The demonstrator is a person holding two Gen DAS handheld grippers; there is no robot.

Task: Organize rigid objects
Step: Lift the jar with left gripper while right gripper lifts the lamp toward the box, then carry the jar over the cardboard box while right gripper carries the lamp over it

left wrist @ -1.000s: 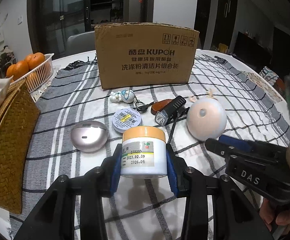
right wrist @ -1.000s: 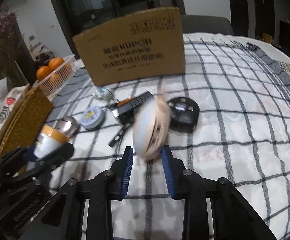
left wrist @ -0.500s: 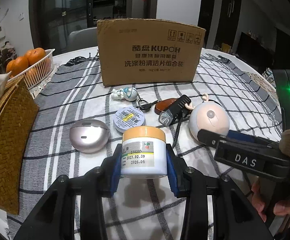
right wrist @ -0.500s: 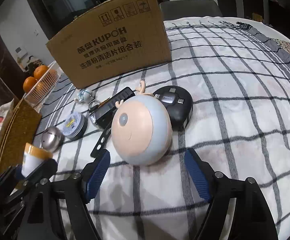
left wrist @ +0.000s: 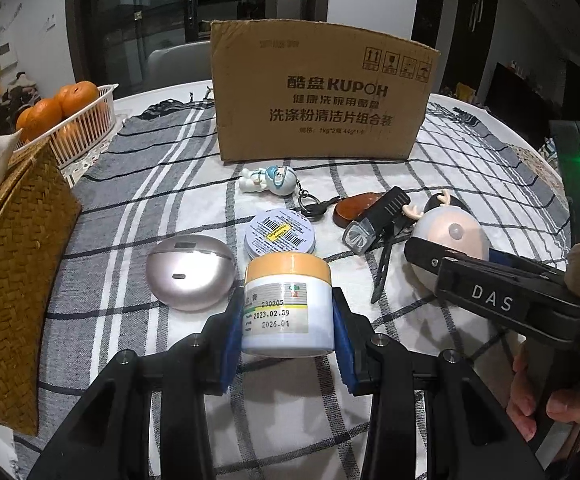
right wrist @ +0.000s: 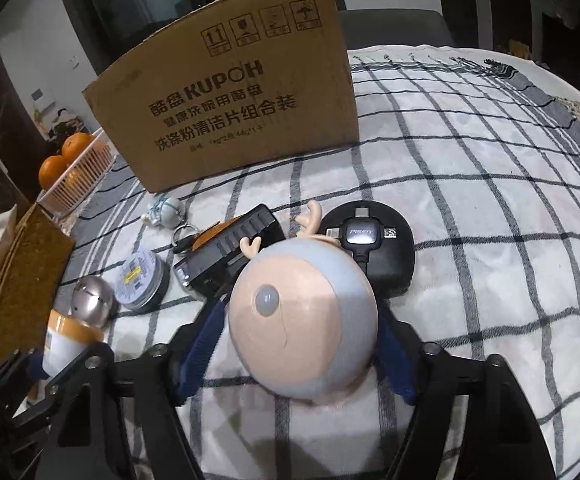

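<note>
My left gripper [left wrist: 288, 332] is shut on a white jar with an orange lid [left wrist: 288, 304], held just above the checked cloth; the jar also shows in the right wrist view [right wrist: 68, 340]. My right gripper [right wrist: 302, 340] has its blue pads around a round pink-and-grey reindeer toy [right wrist: 302, 316]; its jaws are wide and sit beside the toy's sides, and I cannot tell whether they press on it. The toy also shows in the left wrist view [left wrist: 456, 236]. A brown KUPOH cardboard box [left wrist: 322, 96] stands behind.
On the cloth lie a silver egg-shaped case [left wrist: 190, 272], a round tin [left wrist: 280, 234], an astronaut keychain [left wrist: 270, 180], a black bike light [left wrist: 378, 220] and a black charger disc [right wrist: 374, 248]. A woven basket [left wrist: 10, 300] and an orange basket [left wrist: 78, 124] stand left.
My right gripper opened wide and moved forward around the reindeer toy, which turned face up. My left gripper kept the jar and shifted slightly.
</note>
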